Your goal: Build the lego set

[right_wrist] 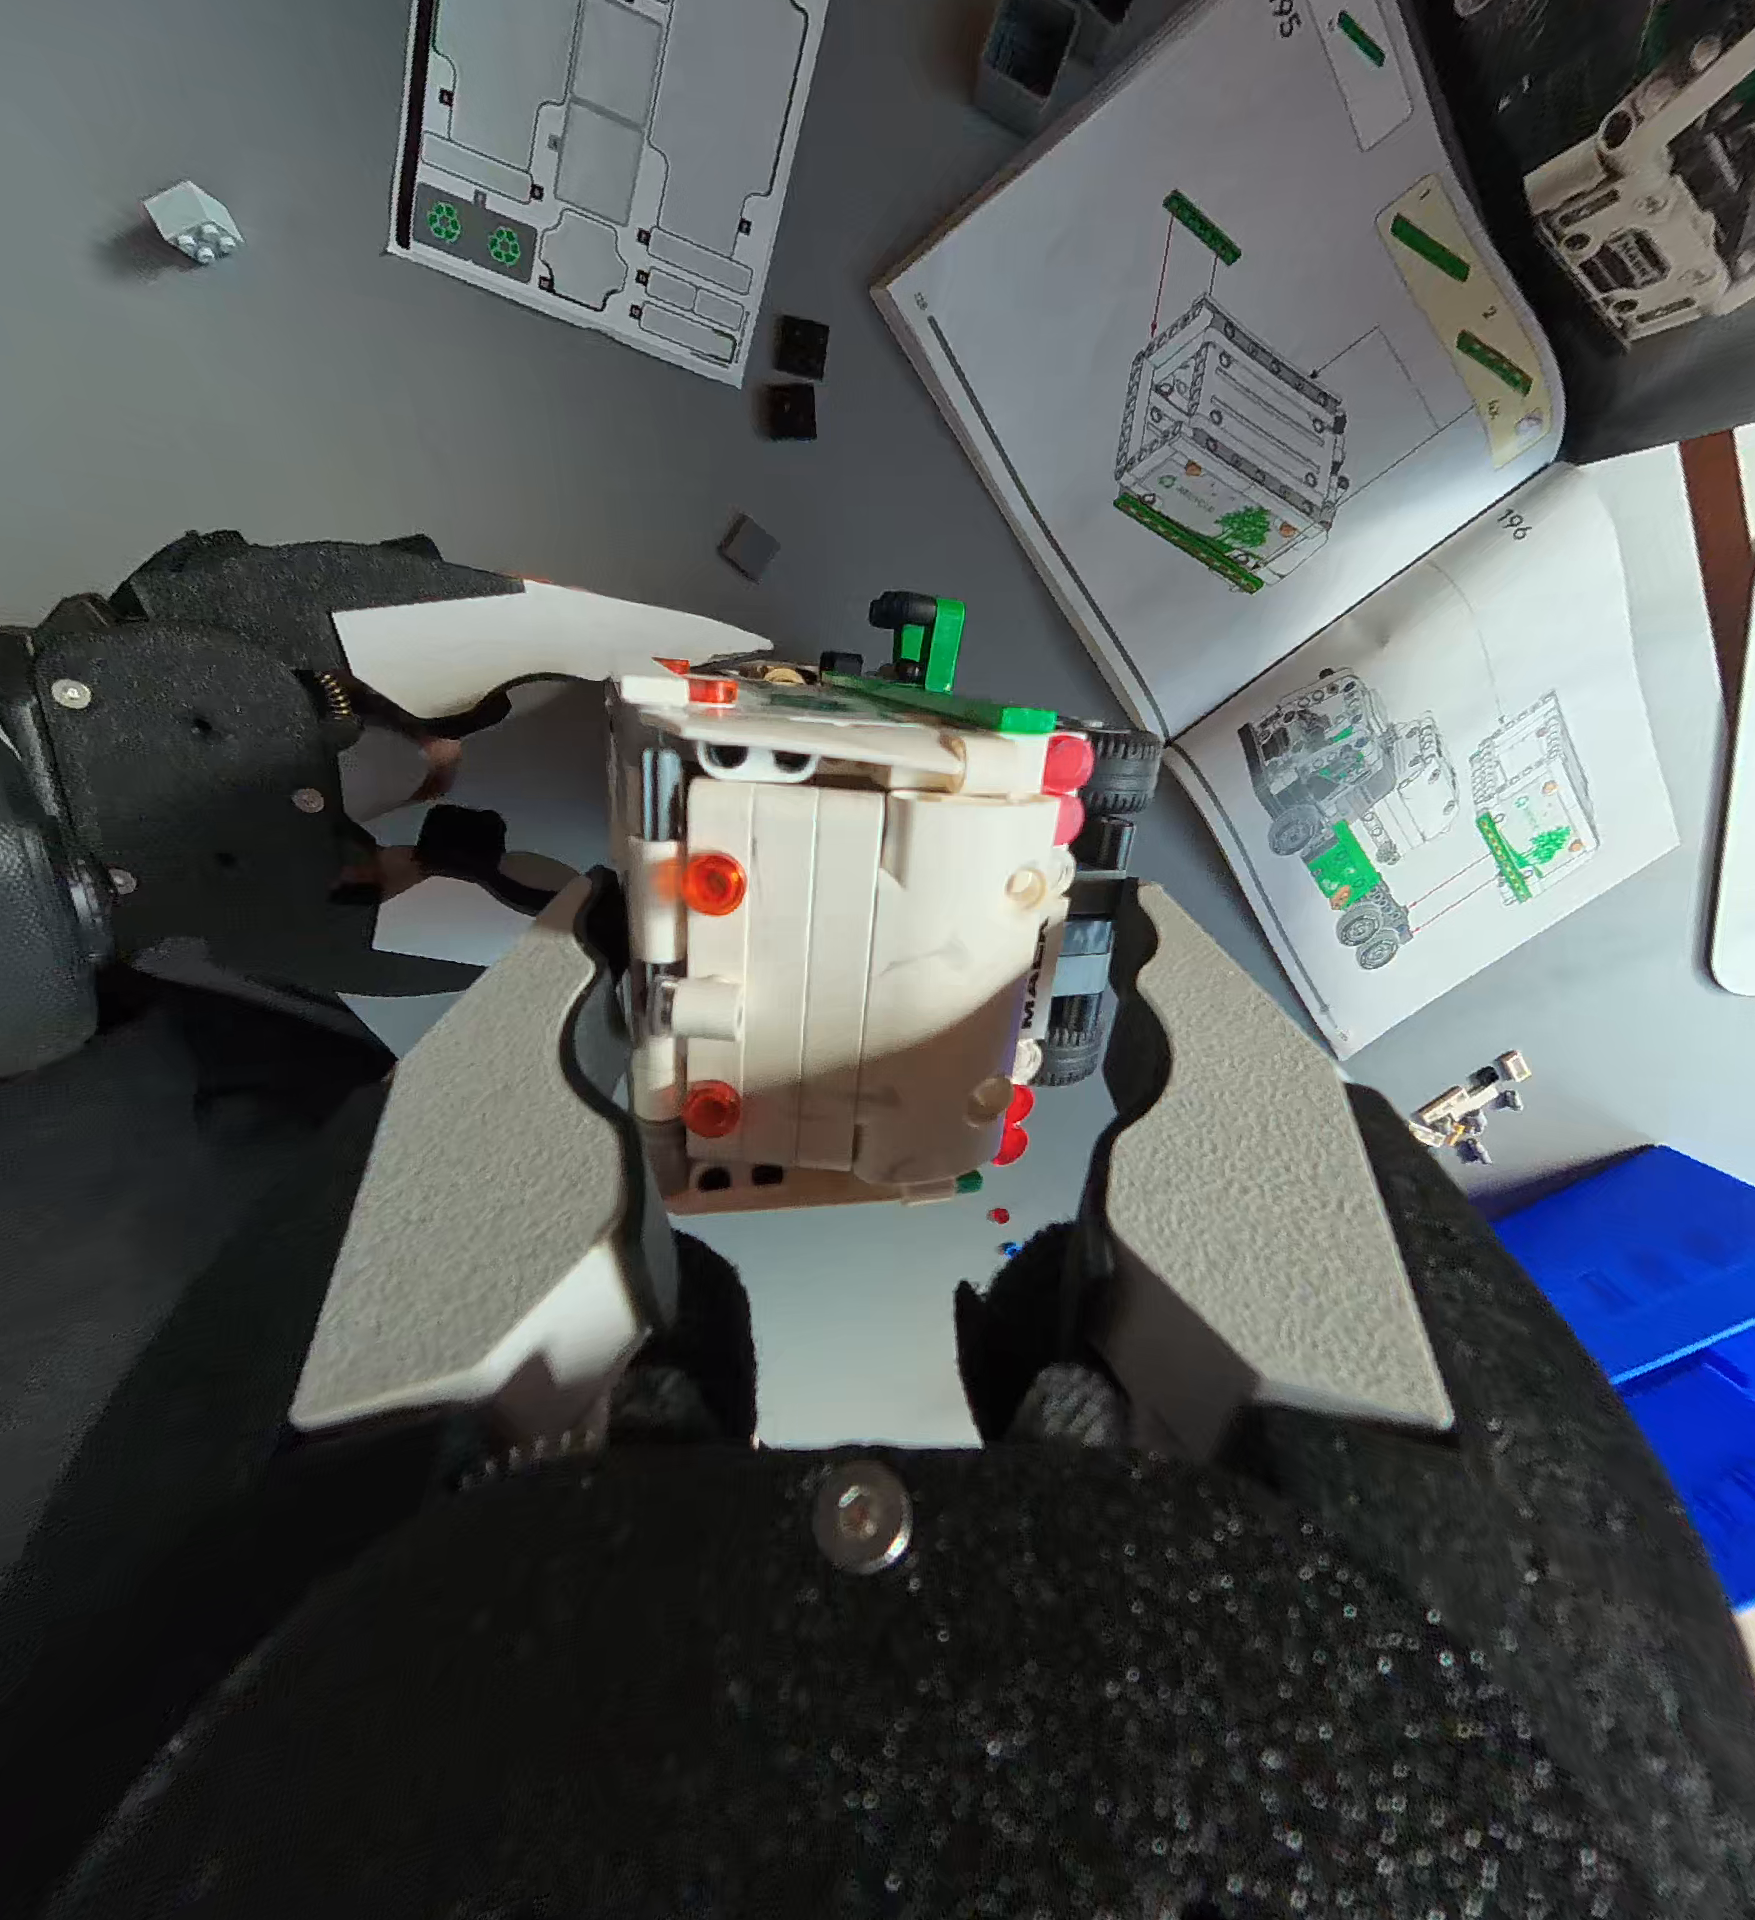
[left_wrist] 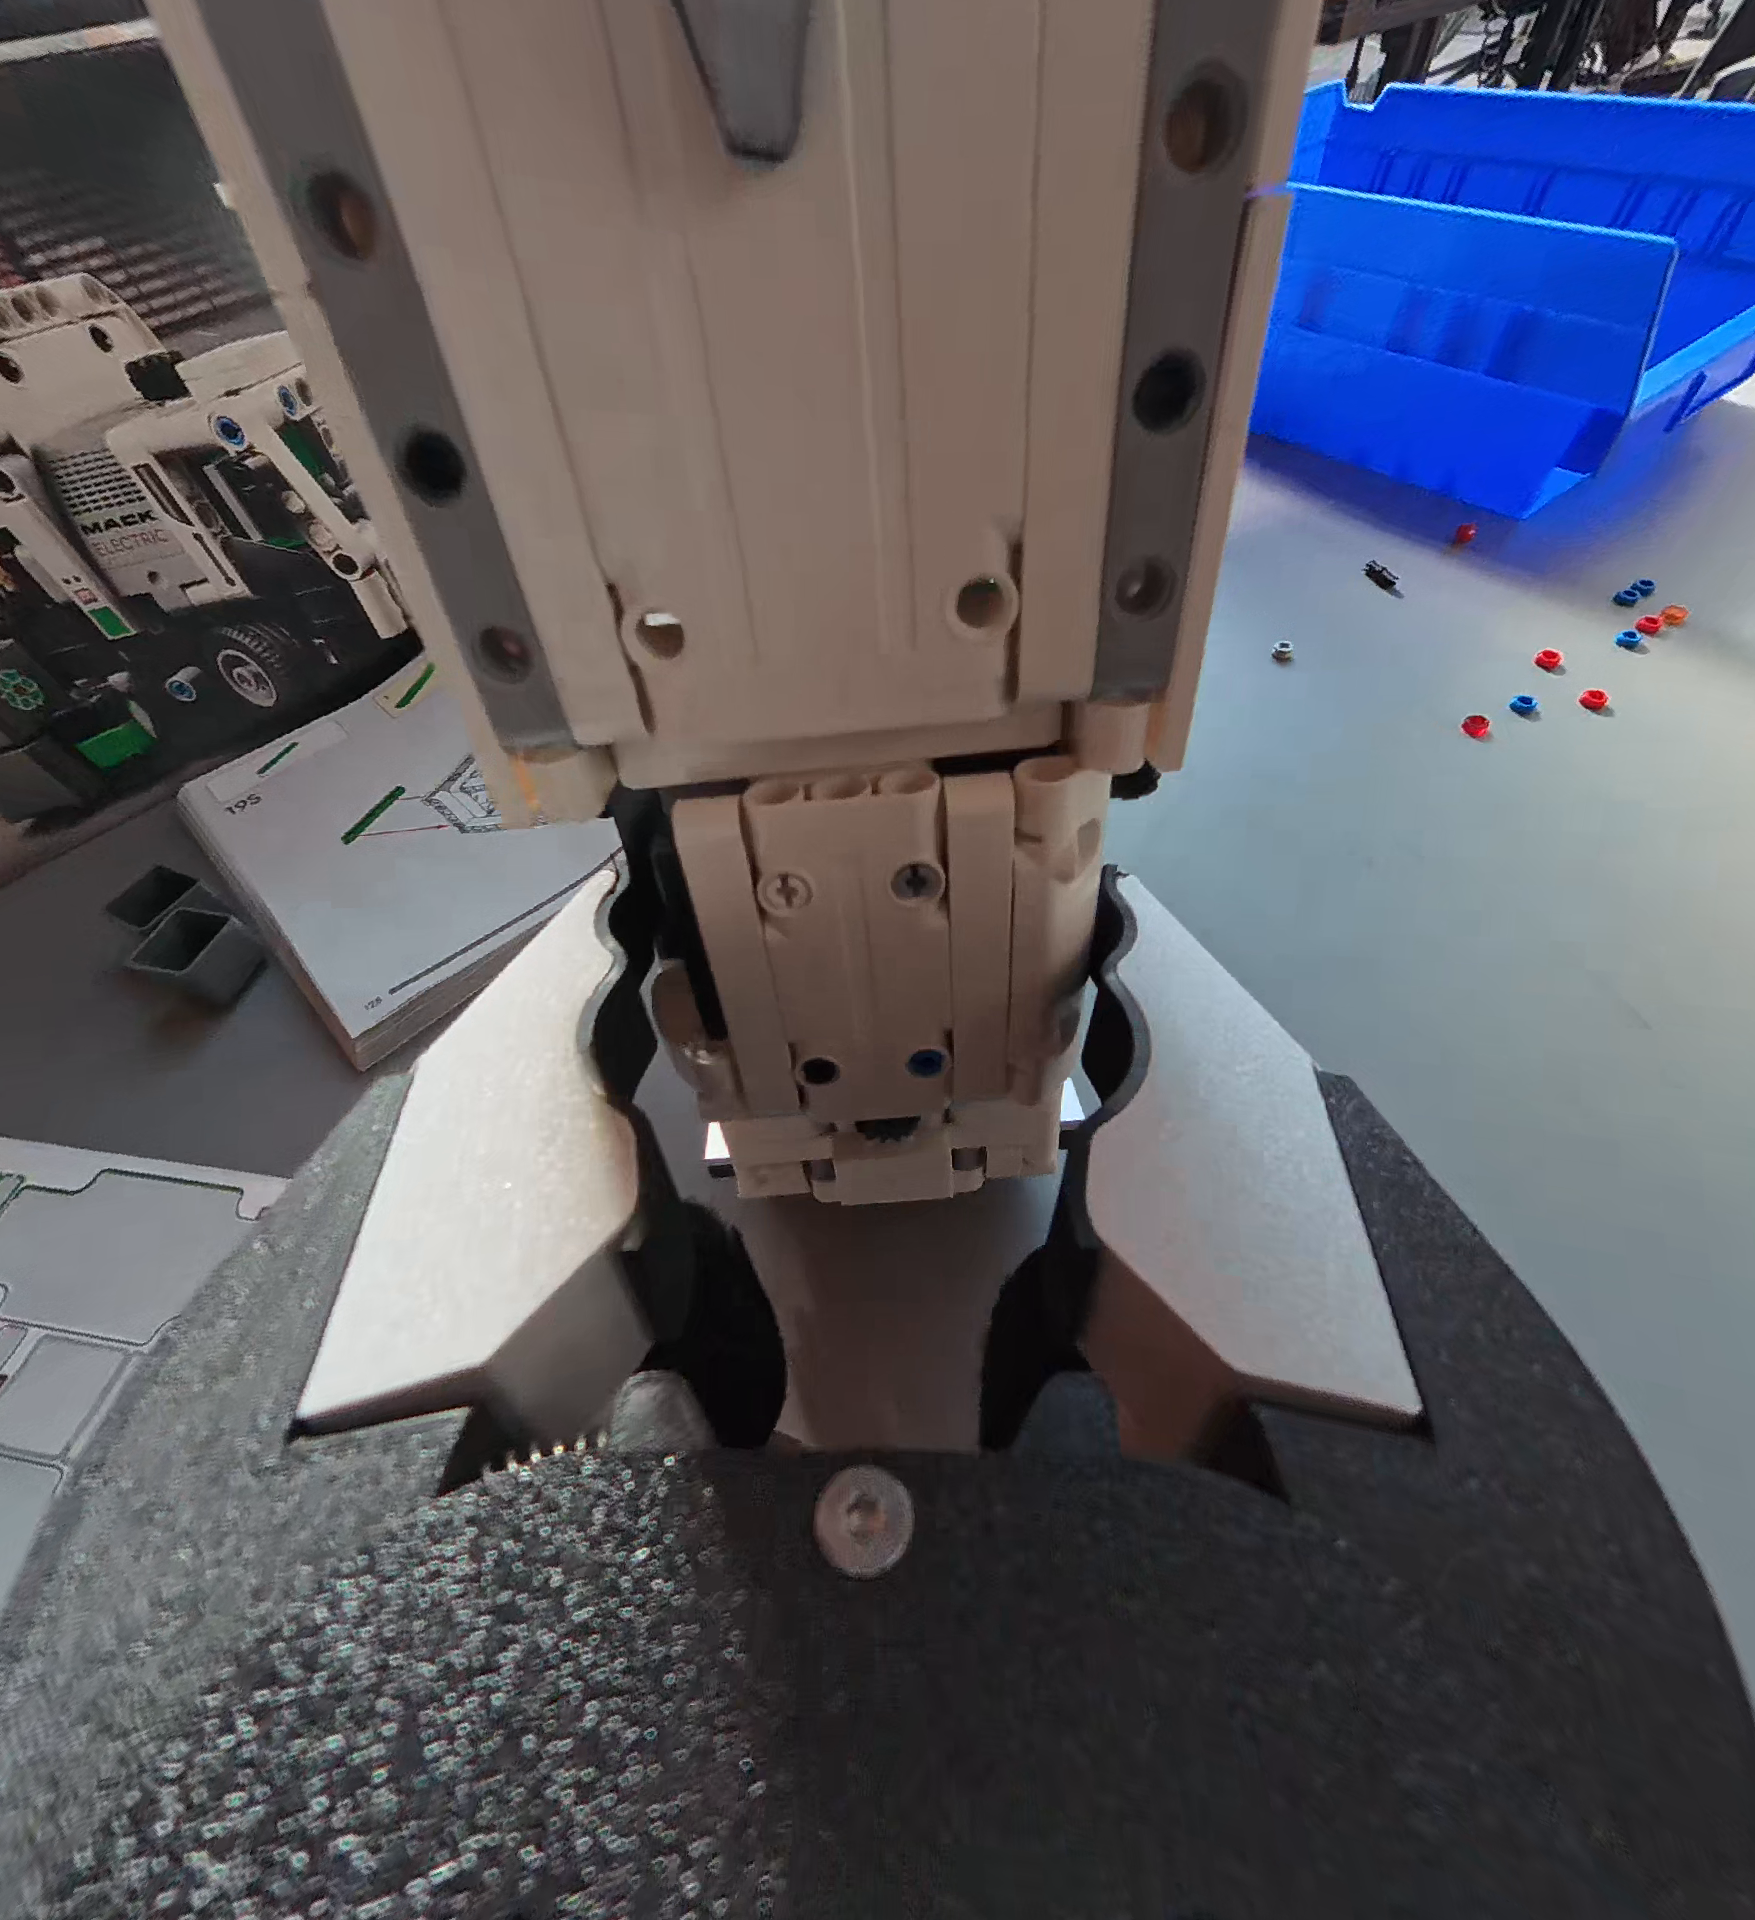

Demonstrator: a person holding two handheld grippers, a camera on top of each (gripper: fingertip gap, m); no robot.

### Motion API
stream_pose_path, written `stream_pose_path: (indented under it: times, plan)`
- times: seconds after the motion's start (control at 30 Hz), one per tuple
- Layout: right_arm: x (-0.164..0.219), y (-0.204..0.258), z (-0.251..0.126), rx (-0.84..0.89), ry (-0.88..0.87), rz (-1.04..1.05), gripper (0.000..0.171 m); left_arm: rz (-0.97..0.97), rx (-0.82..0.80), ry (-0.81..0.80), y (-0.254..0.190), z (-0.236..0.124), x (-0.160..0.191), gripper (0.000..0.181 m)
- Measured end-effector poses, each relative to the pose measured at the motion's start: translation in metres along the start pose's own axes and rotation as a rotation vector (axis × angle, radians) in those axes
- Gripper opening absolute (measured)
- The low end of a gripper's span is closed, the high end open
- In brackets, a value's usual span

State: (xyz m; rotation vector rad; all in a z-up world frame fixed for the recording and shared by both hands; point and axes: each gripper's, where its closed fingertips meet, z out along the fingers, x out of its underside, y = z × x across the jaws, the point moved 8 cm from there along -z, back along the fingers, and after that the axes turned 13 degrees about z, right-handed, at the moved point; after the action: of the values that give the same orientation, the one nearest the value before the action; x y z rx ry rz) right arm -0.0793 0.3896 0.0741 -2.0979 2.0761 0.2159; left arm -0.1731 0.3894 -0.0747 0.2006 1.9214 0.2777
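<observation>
A partly built white lego truck [left_wrist: 852,416] is held up off the grey table [left_wrist: 1475,1039] between both grippers. My left gripper [left_wrist: 862,935] is shut on one narrow end of it, and the long white body fills the view beyond the fingers. My right gripper [right_wrist: 862,935] is shut on the cab end [right_wrist: 831,987], which has orange and red round studs and a green plate on top. One finger [right_wrist: 499,1122] presses the cab side, the other [right_wrist: 1247,1143] the wheel side. The left gripper [right_wrist: 582,769] also shows at the left of the right wrist view.
A blue bin [left_wrist: 1527,312] stands at the right, with loose red and blue studs [left_wrist: 1548,658] in front. The open instruction booklet [right_wrist: 1268,416], a sticker sheet [right_wrist: 603,156], the set's box [left_wrist: 73,468], two grey trays [left_wrist: 187,935], black tiles [right_wrist: 795,374] and a grey brick [right_wrist: 192,223] lie about. The tips of one gripper are about 11 centimetres away from the tips of the other. My left tips are roughly 25 centimetres from the grey brick [right_wrist: 192,223].
</observation>
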Motion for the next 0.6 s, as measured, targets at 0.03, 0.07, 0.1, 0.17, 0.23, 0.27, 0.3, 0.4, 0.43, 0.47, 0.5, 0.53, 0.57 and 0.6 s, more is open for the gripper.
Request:
stream_pose_path:
  times: [0.03,0.07,0.1,0.17,0.23,0.27,0.3,0.4,0.43,0.47,0.5,0.53,0.57,0.6]
  plan:
    - [0.000,0.003,0.000,0.010,0.003,-0.009,0.093,-0.002,-0.011,-0.007,-0.001,-0.001,0.001,0.083]
    - [-0.001,0.006,0.000,0.017,0.004,-0.015,0.093,-0.007,-0.018,-0.010,-0.002,-0.002,0.002,0.083]
    - [-0.001,0.007,0.000,0.021,0.004,-0.016,0.093,-0.011,-0.025,-0.012,-0.002,-0.003,0.002,0.083]
    - [-0.002,0.007,0.000,0.027,0.014,-0.015,0.093,-0.020,-0.027,-0.001,-0.004,-0.004,0.003,0.092]
    - [-0.002,0.007,0.000,0.027,0.019,-0.010,0.093,-0.043,-0.025,0.016,-0.005,-0.013,0.002,0.104]
    - [-0.002,0.007,0.000,0.029,0.022,-0.008,0.093,-0.057,-0.031,0.002,-0.004,-0.021,-0.001,0.108]
    - [-0.002,0.008,0.000,0.031,0.024,-0.012,0.093,-0.074,-0.034,-0.016,-0.004,-0.028,-0.007,0.116]
    - [0.000,0.012,-0.001,0.042,0.021,-0.026,0.093,-0.081,-0.062,-0.053,0.008,-0.046,-0.032,0.124]
    - [0.000,0.013,-0.001,0.046,0.018,-0.030,0.093,-0.080,-0.063,-0.068,0.011,-0.049,-0.043,0.123]
    - [0.000,0.015,-0.001,0.051,0.017,-0.031,0.093,-0.076,-0.061,-0.077,0.014,-0.049,-0.052,0.123]
    - [0.001,0.016,-0.001,0.056,0.018,-0.034,0.093,-0.069,-0.064,-0.074,0.016,-0.048,-0.059,0.123]
    - [0.000,0.018,-0.001,0.061,0.018,-0.037,0.093,-0.061,-0.068,-0.065,0.017,-0.046,-0.064,0.123]
    - [0.000,0.019,0.000,0.066,0.018,-0.041,0.093,-0.057,-0.070,-0.061,0.018,-0.042,-0.068,0.123]
    - [0.000,0.021,0.000,0.072,0.020,-0.045,0.093,-0.061,-0.073,-0.062,0.018,-0.040,-0.070,0.116]
